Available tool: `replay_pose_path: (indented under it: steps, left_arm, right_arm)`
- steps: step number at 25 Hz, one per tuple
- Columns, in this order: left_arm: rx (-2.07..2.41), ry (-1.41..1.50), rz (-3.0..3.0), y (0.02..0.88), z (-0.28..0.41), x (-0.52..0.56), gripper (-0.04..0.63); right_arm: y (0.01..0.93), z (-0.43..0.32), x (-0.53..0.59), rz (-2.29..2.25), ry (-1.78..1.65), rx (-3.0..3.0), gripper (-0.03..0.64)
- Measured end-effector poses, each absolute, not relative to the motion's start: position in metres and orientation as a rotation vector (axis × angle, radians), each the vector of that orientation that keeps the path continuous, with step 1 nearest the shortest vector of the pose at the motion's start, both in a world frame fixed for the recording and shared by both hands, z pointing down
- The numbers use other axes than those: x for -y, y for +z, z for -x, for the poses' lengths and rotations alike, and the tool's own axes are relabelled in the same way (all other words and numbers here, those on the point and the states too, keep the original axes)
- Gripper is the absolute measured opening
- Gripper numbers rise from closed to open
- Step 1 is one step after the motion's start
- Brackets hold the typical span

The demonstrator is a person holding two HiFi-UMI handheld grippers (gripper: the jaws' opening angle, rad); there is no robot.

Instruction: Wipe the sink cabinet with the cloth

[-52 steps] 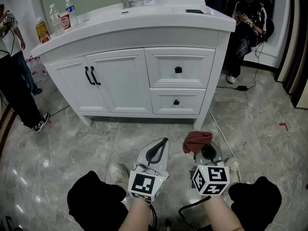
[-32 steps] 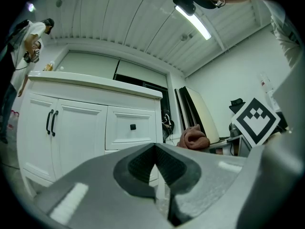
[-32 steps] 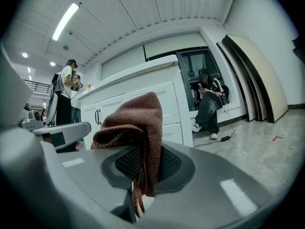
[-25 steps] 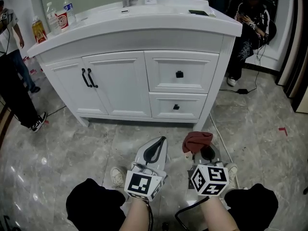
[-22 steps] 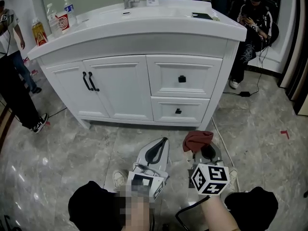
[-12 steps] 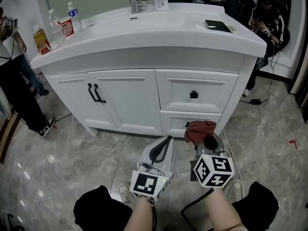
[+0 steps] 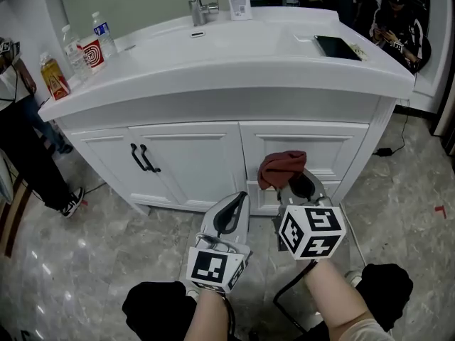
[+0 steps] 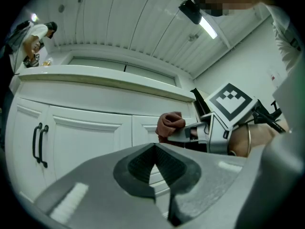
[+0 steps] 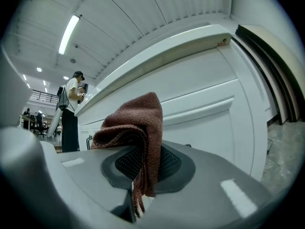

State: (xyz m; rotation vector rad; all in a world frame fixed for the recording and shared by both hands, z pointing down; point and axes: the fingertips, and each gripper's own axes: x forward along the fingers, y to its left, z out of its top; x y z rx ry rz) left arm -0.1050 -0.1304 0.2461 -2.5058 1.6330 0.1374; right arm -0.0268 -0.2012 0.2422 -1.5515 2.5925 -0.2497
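Jaws of the right hand-held gripper (image 7: 297, 183) pinch a reddish-brown cloth (image 7: 280, 168), bunched at its 12 o'clock, close before the front of the white sink cabinet (image 7: 186, 156). At its 9 o'clock, the left hand-held gripper (image 7: 237, 201) has its jaws together, nothing between them.

Grey marble floor (image 7: 71, 261), white slatted ceiling (image 9: 143, 13), bright strip light (image 9: 69, 34)
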Motion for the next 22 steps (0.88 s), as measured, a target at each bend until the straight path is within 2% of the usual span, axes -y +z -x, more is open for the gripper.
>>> replay_pose_path:
  steps: [10, 22]
  left_arm:
    - [-1.62, 0.126, 2.52, 0.261, 0.125, 0.169, 0.0]
    - [-1.517, 0.143, 2.599, 0.266, 0.08, 0.176, 0.0]
  right_arm:
    - [0.217, 0.082, 0.238, 1.434, -0.173, -2.661, 0.08]
    - [0.227, 0.034, 0.246, 1.524, -0.177, -2.635, 0.08]
